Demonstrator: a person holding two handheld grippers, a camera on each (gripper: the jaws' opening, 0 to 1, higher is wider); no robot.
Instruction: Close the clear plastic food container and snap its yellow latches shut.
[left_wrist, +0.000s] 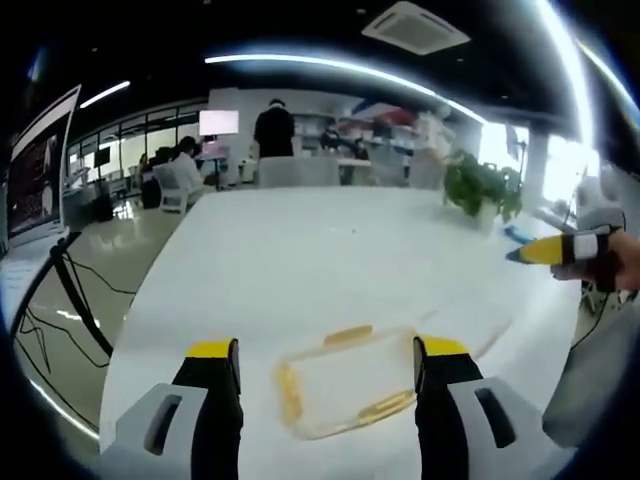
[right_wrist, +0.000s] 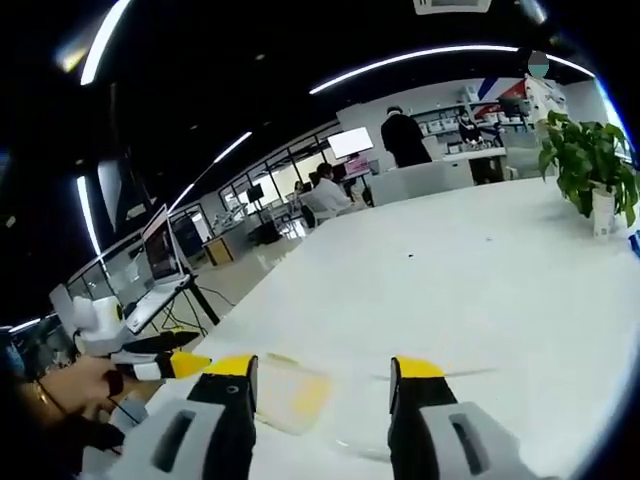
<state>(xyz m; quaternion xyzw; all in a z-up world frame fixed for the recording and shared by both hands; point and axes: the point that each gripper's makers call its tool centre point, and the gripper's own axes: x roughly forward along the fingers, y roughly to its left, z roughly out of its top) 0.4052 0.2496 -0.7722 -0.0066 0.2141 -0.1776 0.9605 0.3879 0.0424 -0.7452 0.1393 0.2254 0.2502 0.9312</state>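
Observation:
The clear plastic food container (left_wrist: 345, 388) lies flat on the white table (left_wrist: 330, 250), low in the left gripper view, with yellow latches (left_wrist: 348, 335) on its far, left and near sides. Whether its lid is pressed down I cannot tell. My left gripper (left_wrist: 327, 350) hovers above it, open, its jaws wide on either side and touching nothing. My right gripper (left_wrist: 535, 252) comes in from the right, held in a hand, well clear of the container. In the right gripper view that gripper (right_wrist: 323, 368) is open, the container (right_wrist: 295, 395) shows blurred between its jaws, and the left gripper (right_wrist: 170, 365) enters at lower left.
A potted plant (left_wrist: 480, 190) (right_wrist: 590, 165) stands on the table's far right side. A screen on a stand (left_wrist: 40, 170) and cables sit on the floor to the left of the table. People and chairs (left_wrist: 275, 130) are beyond the table's far end.

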